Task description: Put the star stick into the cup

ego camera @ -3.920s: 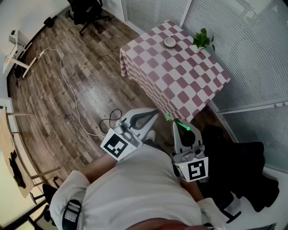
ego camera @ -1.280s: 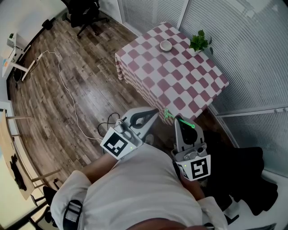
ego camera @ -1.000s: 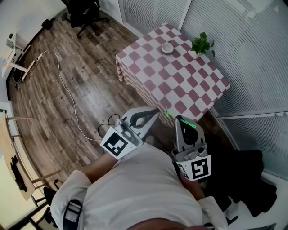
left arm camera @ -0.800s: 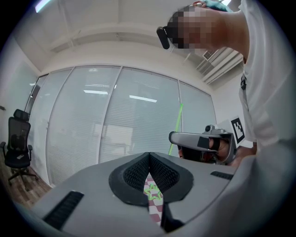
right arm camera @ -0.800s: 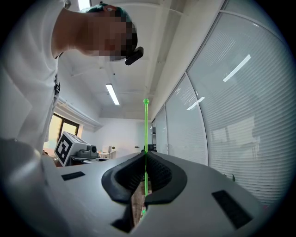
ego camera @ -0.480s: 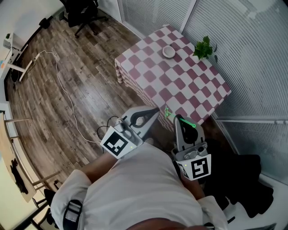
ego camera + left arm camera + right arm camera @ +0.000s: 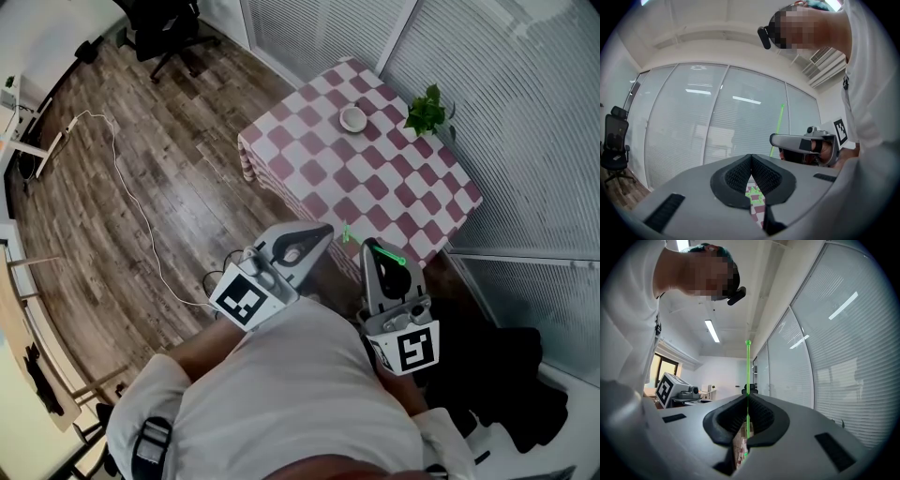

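A thin green star stick (image 7: pixel 386 255) stands nearly upright in my right gripper (image 7: pixel 369 247), which is shut on its shaft. In the right gripper view the stick (image 7: pixel 748 371) rises from between the pads of that gripper (image 7: pixel 747 397) to a small knob. Its star end (image 7: pixel 347 234) hangs below the jaws. My left gripper (image 7: pixel 322 231) is shut and holds nothing; its pads meet (image 7: pixel 751 157), and the star (image 7: pixel 753 192) shows under them. The cup (image 7: pixel 352 118), small and whitish, stands on the far part of the red-and-white checked table (image 7: pixel 319 178), well ahead of both grippers.
A potted plant (image 7: pixel 427 108) stands at the table's far right corner by the blind-covered glass walls (image 7: pixel 506 141). A white cable (image 7: pixel 131 187) trails over the wooden floor and an office chair (image 7: pixel 159 23) stands far left. Dark cloth (image 7: pixel 506 375) lies at my right.
The table and cup have drawn nearer and slid lower in the head view as the person walks toward them. Both grippers keep their pose, with the stick still held.
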